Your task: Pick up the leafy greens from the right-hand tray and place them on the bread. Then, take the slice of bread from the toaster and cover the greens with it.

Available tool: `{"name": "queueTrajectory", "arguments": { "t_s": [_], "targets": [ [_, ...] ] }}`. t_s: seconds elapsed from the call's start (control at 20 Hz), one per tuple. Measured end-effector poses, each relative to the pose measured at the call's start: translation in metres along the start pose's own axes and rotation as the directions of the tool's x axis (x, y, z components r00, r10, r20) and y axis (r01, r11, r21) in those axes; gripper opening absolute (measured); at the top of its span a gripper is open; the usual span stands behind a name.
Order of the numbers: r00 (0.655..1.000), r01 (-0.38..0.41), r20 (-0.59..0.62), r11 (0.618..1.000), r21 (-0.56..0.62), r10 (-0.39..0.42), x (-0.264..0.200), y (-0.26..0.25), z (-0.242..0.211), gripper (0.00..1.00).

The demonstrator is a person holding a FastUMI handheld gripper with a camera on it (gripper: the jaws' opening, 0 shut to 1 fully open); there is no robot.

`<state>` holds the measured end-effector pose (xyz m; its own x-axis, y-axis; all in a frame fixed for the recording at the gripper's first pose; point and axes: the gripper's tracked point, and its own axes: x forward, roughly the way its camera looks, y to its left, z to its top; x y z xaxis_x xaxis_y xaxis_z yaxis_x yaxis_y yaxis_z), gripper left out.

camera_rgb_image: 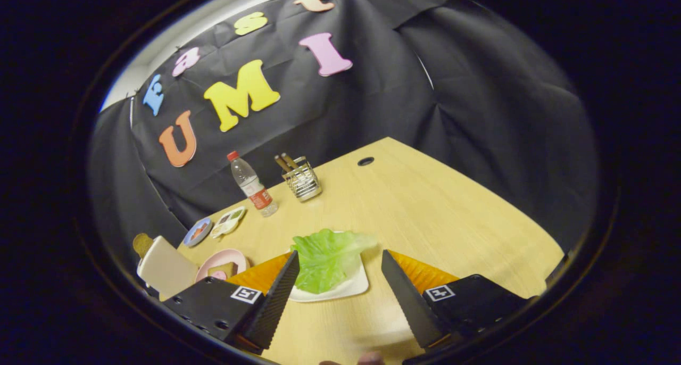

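Observation:
A green lettuce leaf (325, 258) lies on a white square tray (352, 287) on the wooden table. My gripper (340, 269) is open, its fingers spread to either side of the tray, and the leaf sits between and just ahead of the tips. Neither finger touches the leaf. To the left of the left finger a pink plate (226, 259) holds a small piece of food that I cannot make out clearly. Beside it stands a pale toaster (166, 269) with a brownish slice (142, 243) poking out at its top.
Beyond the tray stand a plastic water bottle (253, 185) with a red cap and a wire holder (302, 180) with chopsticks. A blue dish (197, 231) and a small patterned dish (229, 221) lie left of the bottle. The table (452, 221) has a cable hole (365, 161) at the back.

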<state>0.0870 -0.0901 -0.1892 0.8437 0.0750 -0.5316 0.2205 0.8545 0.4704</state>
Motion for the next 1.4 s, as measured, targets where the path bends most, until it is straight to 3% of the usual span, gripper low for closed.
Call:
{"name": "queueTrajectory", "arguments": {
  "t_s": [0.3, 0.55, 0.6, 0.7, 1.05, 1.4],
  "targets": [
    [0.996, 0.022, -0.089, 0.978, 0.207, -0.004, 0.041, -0.009, -0.001, 0.95],
    [0.994, 0.035, -0.113, 0.964, 0.262, -0.005, 0.067, -0.013, 0.006, 0.89],
    [0.993, 0.034, -0.116, 0.963, 0.266, -0.003, 0.073, -0.013, 0.007, 0.79],
    [0.992, 0.025, -0.126, 0.963, 0.269, 0.009, 0.077, -0.009, 0.008, 0.75],
    [0.991, 0.032, -0.134, 0.971, 0.237, 0.000, 0.079, -0.014, 0.005, 0.04],
    [0.989, -0.114, -0.065, 0.961, 0.253, 0.135, 0.047, 0.020, 0.032, 0.00]
  ]
}}
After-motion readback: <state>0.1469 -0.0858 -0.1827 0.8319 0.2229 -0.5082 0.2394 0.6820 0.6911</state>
